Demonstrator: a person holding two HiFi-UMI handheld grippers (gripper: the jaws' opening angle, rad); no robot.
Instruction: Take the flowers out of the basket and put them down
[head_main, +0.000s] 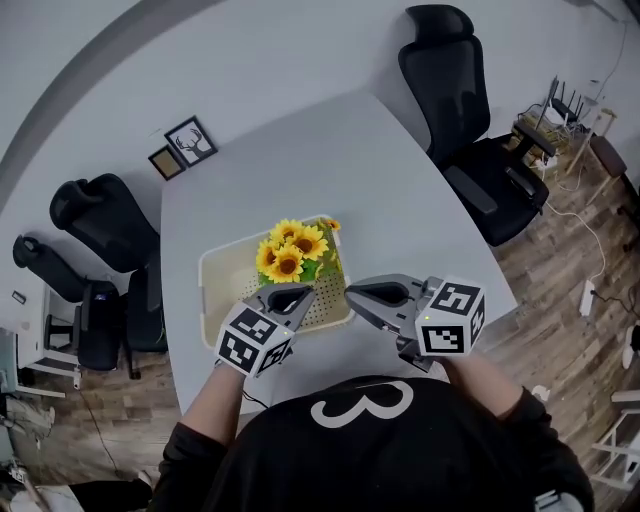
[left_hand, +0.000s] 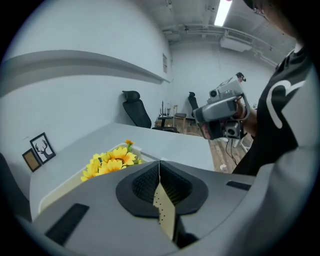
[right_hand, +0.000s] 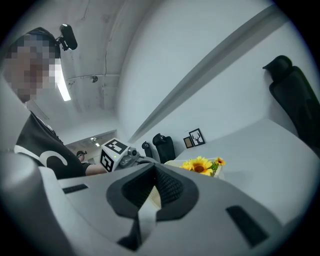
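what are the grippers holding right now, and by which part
Nothing. The left gripper and right gripper both have their jaws shut together, empty; the sunflowers lie in the basket.

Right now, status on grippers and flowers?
Left gripper and right gripper shut, empty. Flowers in basket, ungripped. Nothing between grippers and flowers.

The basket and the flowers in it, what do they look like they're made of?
Basket: looks like cream plastic with a matte finish; its walls are pierced with rows of small, even holes. Flowers: probably artificial sunflowers, fabric or plastic, since the petals are uniformly bright yellow and flawless, though the pictures cannot settle it.
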